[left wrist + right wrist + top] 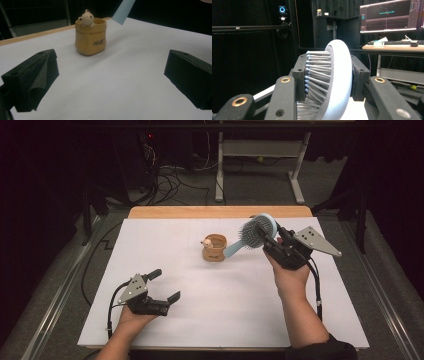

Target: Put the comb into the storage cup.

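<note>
A light blue hairbrush (255,232) with grey bristles hangs above the white table, its handle slanting down toward a tan bag-shaped cup (214,248) with a small bear figure on its rim. My right gripper (270,239) is shut on the brush head. In the right gripper view the head (337,77) stands on edge between the two black pads (359,77). My left gripper (166,285) rests open near the table's front left with nothing between its jaws. The left gripper view shows the cup (90,37) upright ahead and the brush handle tip (123,11) above it.
A white sheet (200,310) covers the table, with a wooden edge (220,212) at the far side. Beyond it stand a desk frame (260,160) and cables on the floor. A monitor (390,16) and a keyboard sit far off in the right gripper view.
</note>
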